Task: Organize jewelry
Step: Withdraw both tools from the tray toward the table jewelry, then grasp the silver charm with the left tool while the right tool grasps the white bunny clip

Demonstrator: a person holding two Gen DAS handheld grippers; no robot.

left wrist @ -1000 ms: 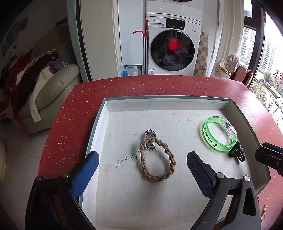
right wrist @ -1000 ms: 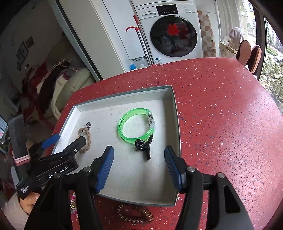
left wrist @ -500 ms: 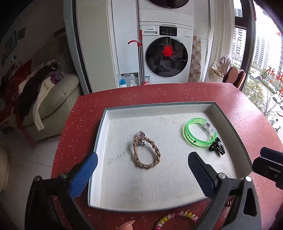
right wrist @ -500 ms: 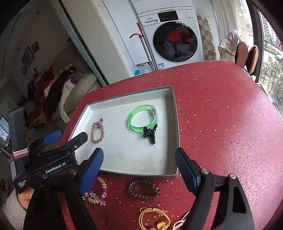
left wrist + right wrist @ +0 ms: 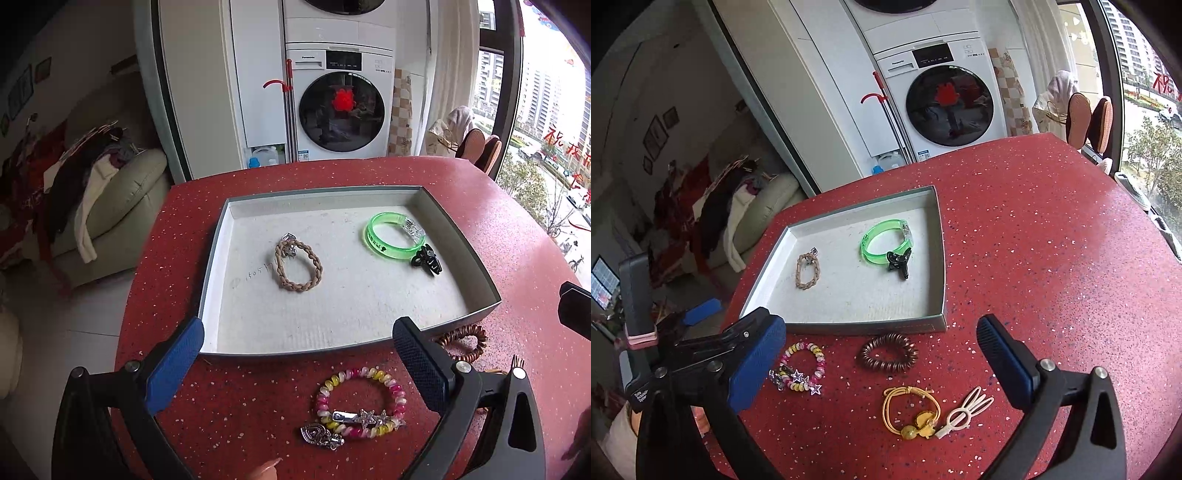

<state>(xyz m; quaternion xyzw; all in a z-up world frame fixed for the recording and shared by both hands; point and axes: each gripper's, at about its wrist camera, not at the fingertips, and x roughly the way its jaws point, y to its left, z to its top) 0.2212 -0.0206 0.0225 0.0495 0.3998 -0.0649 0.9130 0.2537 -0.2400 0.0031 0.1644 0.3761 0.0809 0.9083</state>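
**Me:** Both grippers have pulled back from the tray [image 5: 458, 236] since a second ago; the loose pieces on the red table [image 5: 1052, 258] in front of it are now in view. Right gripper [image 5: 882, 354]: jaws opening, nothing between the pads. Left gripper [image 5: 299, 354]: jaws wide apart, empty.

**Ops:** What's sorted, what isn't?

**Me:** In the tray: braided band [image 5: 298, 263], green bangle [image 5: 395, 236], black clip [image 5: 426, 260] touching the bangle. Outside, just before the near wall: bead bracelet [image 5: 360, 400] with star charms [image 5: 798, 378], brown coil tie [image 5: 888, 351], yellow tie [image 5: 910, 411], white rabbit clip [image 5: 964, 410] touching the yellow tie.

**Ops:** Risks?

**Me:** My guess is the coil tie is next for the right gripper; it sits between my pads. It's springy and lies flat, so a shallow pinch could squeeze it out sideways or flick it into the tray wall.

**Ops:** Others?

**Me:** Yellow tie and rabbit clip overlap. Grabbing one probably drags the other, and it may drop off mid-carry onto the table or the floor. Same with the bead bracelet: charms dangle loose and could snag on the tray rim on the way over.

**Ops:** Collision?

**Me:** The left gripper's body shows at the left of my right view, close by. Both reaching for the same cluster could knock fingers together or nudge the tray, which looks light and would likely slide.
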